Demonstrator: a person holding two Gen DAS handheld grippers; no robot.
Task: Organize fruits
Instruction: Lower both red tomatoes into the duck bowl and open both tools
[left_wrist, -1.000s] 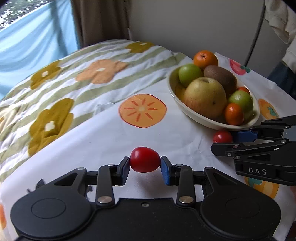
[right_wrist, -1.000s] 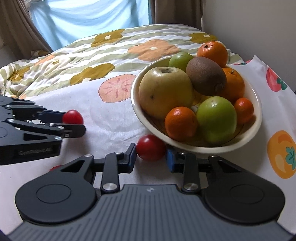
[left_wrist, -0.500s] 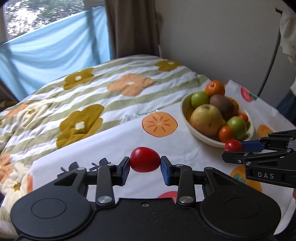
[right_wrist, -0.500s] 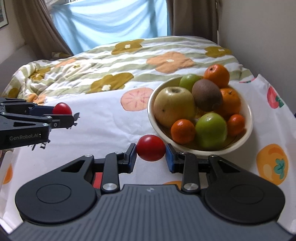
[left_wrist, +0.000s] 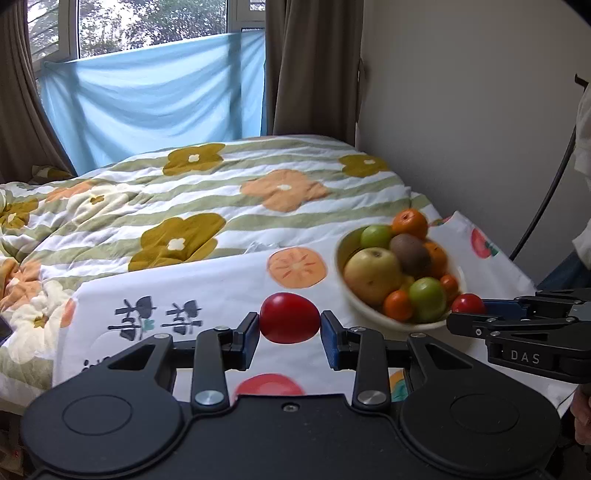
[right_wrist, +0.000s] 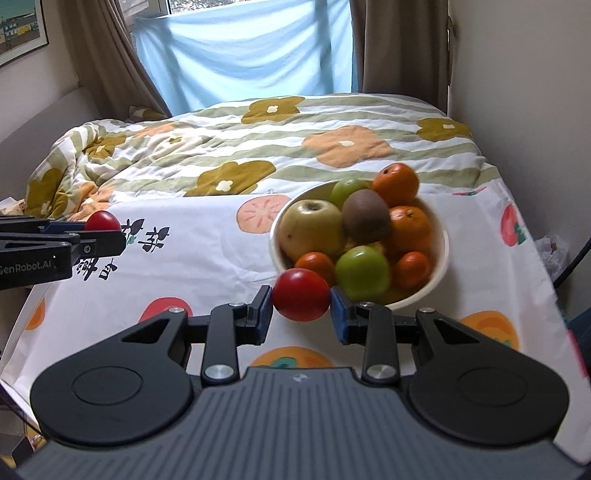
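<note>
My left gripper (left_wrist: 290, 326) is shut on a red tomato (left_wrist: 289, 317), held in the air above the printed cloth. My right gripper (right_wrist: 301, 306) is shut on a second red tomato (right_wrist: 301, 294), just in front of the white bowl (right_wrist: 437, 275). The bowl holds a yellow apple (right_wrist: 310, 229), a kiwi (right_wrist: 365, 218), green fruits and several oranges. In the left wrist view the bowl (left_wrist: 365, 308) lies to the right, with the right gripper (left_wrist: 480, 314) and its tomato (left_wrist: 468, 303) beside it. The left gripper (right_wrist: 110, 236) with its tomato (right_wrist: 101, 220) shows at the left of the right wrist view.
A white cloth (right_wrist: 207, 266) printed with fruits covers the near part of a bed. Behind it lies a flowered quilt (left_wrist: 207, 206). A wall (left_wrist: 461, 110) stands to the right; a window with a blue sheet (right_wrist: 243, 55) and curtains is behind.
Both grippers have risen and pulled back from the cloth, each still holding its tomato. The bowl and bed now look smaller and farther away.
</note>
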